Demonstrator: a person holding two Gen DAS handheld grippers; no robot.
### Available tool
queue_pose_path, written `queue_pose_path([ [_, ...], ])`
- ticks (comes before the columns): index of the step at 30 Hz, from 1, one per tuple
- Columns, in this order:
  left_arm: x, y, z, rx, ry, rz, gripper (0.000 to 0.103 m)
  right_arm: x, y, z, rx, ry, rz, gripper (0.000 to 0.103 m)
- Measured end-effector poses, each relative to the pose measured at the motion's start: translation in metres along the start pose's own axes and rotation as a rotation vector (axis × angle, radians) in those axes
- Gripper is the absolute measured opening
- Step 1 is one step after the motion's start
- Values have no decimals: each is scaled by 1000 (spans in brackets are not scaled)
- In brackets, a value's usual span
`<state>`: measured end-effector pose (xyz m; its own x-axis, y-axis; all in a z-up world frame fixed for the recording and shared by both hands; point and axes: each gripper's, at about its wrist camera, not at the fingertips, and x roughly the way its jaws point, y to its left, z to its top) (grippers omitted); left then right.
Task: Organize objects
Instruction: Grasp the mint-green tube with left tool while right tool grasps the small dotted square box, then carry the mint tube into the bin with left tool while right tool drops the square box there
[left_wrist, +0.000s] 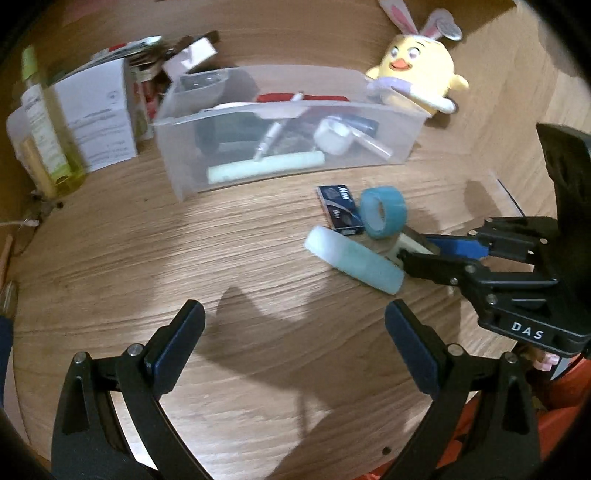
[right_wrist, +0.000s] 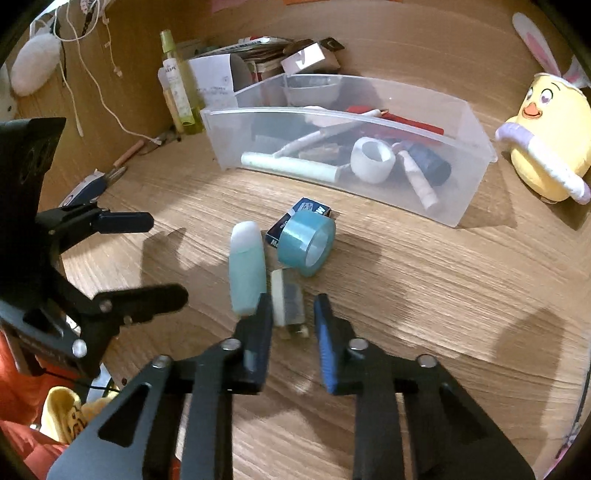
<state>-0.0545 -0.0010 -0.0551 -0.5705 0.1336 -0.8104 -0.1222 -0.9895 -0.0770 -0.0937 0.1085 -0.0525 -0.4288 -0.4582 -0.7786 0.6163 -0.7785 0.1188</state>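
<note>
While the bin (right_wrist: 476, 122) walls off the far side of the table (left_wrist: 147, 258), bare wood lies wide in front of it, taken up only by a small cluster: tube (right_wrist: 245, 269), tape (right_wrist: 306, 240), box (right_wrist: 306, 206) and block (right_wrist: 287, 302), all touching or just beside one another. A bottle (right_wrist: 177, 85) and cartons crowd the far left corner; a chick (right_wrist: 546, 140) sits to the right of the bin, its ears cut off by the frame. Through the bin's cloudy wall its contents blur together, and the box's print cannot be read. The right gripper (right_wrist: 293, 310) has its jaws drawn close onto the block, the tube touching its left finger. Beside it, well clear of the cluster, the left gripper (left_wrist: 293, 310) hangs over bare wood, jaws wide apart and holding nothing.
</note>
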Motion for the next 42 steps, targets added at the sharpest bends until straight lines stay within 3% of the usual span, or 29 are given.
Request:
queue_pose_path([
  [11,33,-42,20,169,62,12,99,-29,-19,-9,53,-56,-34,15],
  [15,40,-47,23,188,51,20,99,-40,-30,-13,81,-70,-49,15],
  [17,40,-45,23,182,37,11,91,-44,-35,-13,90,-79,-50,15],
  [19,40,-43,25,165,38,-32,72,-48,-37,-13,96,-87,-54,15],
  [31,9,-26,32,70,-87,-12,72,-55,-46,8,106,-143,-56,15],
  [42,-38,3,78,-41,-267,26,72,-67,-51,64,97,-256,-85,15],
])
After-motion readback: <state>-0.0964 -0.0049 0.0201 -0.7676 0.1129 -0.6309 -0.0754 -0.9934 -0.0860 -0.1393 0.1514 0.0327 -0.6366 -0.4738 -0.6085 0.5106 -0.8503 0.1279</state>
